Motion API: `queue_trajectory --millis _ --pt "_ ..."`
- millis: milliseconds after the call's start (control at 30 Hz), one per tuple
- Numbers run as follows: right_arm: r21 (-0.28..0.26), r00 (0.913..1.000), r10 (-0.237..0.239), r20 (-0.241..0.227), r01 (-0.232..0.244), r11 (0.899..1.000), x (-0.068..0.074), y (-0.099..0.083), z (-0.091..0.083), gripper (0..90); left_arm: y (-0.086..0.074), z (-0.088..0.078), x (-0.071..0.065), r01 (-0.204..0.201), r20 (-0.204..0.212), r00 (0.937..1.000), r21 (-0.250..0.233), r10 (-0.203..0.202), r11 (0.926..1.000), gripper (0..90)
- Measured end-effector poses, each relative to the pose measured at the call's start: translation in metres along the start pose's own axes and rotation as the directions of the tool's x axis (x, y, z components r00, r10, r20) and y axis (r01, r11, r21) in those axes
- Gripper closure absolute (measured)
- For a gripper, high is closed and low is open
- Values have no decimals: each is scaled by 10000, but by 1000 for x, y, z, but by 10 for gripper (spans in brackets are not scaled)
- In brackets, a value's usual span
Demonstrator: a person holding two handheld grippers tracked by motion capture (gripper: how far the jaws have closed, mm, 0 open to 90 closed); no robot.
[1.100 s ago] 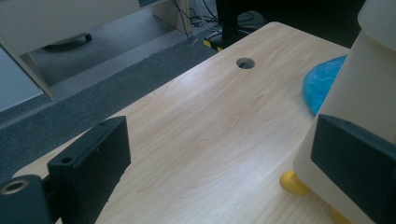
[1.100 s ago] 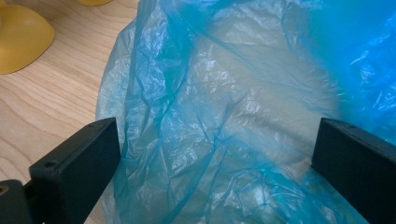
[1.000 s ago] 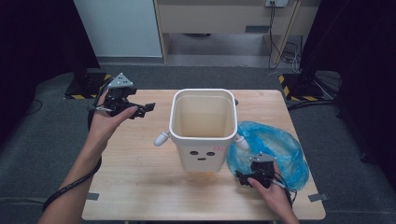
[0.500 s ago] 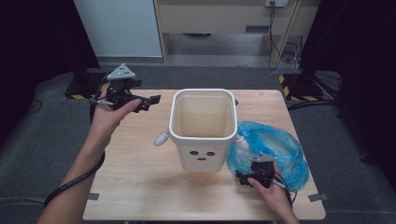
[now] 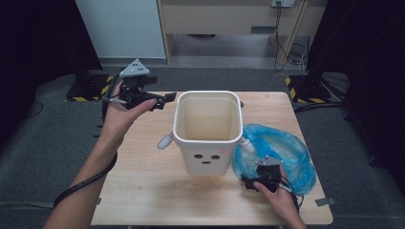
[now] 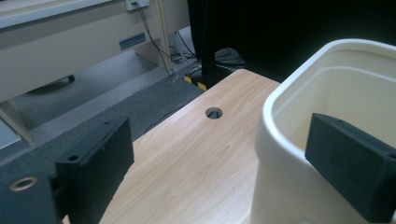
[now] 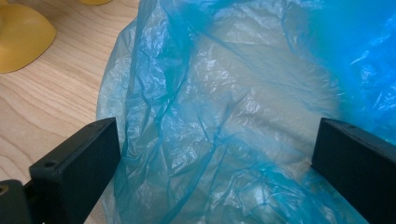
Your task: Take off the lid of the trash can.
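The left tool point(image 5: 160, 101) has risen and swung in toward the bin point(image 5: 206, 138) over the last second; it now hangs just left of the bin's rim, held in the air above the worktop point(image 5: 143, 162). In the left gripper view its jaws stand wide apart with nothing between them, one jaw already overlapping the bin's near wall point(image 6: 280, 154). That reads as a reach for the rim, most likely to steady the bin or hold its mouth ready.

The bin stands upright in the middle of the worktop, empty inside as far as the high view shows, on yellow feet point(image 7: 21, 37).

Just right of the bin, touching its lower side, lies the crumpled blue bag point(image 5: 282, 152). The right tool point(image 5: 251, 182) has not shifted: it sits low at the bag's near edge, right of the bin's base, jaws apart and straddling a fold of the film point(image 7: 215, 140) without pinching it. The bag has yet to be lifted, so lining the bin looks barely begun.
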State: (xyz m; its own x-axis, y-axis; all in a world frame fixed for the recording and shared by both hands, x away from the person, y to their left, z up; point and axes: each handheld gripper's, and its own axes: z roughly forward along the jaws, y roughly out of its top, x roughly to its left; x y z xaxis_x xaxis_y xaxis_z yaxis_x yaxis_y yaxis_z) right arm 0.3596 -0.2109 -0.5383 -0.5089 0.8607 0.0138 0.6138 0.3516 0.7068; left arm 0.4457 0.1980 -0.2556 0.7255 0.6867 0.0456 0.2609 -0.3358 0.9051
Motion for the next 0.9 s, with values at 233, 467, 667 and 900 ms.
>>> queue_trajectory --millis 233,467,667,900 --pt "-2 10000 -14 -16 14 10000 0 0 0 13 4 15 -12 -14 228 9997 -164 17 9999 169" --pt "-4 10000 -35 -28 35 10000 -1 0 0 13 1 28 -21 -103 321 9994 -127 107 9999 273" --pt "-6 10000 -73 -26 73 10000 -1 0 0 13 -3 32 -25 -102 238 9997 -226 108 9997 382" --pt "-8 10000 -84 -29 84 10000 -1 -1 -1 13 -7 35 -27 -10 301 9995 -145 14 9999 493"
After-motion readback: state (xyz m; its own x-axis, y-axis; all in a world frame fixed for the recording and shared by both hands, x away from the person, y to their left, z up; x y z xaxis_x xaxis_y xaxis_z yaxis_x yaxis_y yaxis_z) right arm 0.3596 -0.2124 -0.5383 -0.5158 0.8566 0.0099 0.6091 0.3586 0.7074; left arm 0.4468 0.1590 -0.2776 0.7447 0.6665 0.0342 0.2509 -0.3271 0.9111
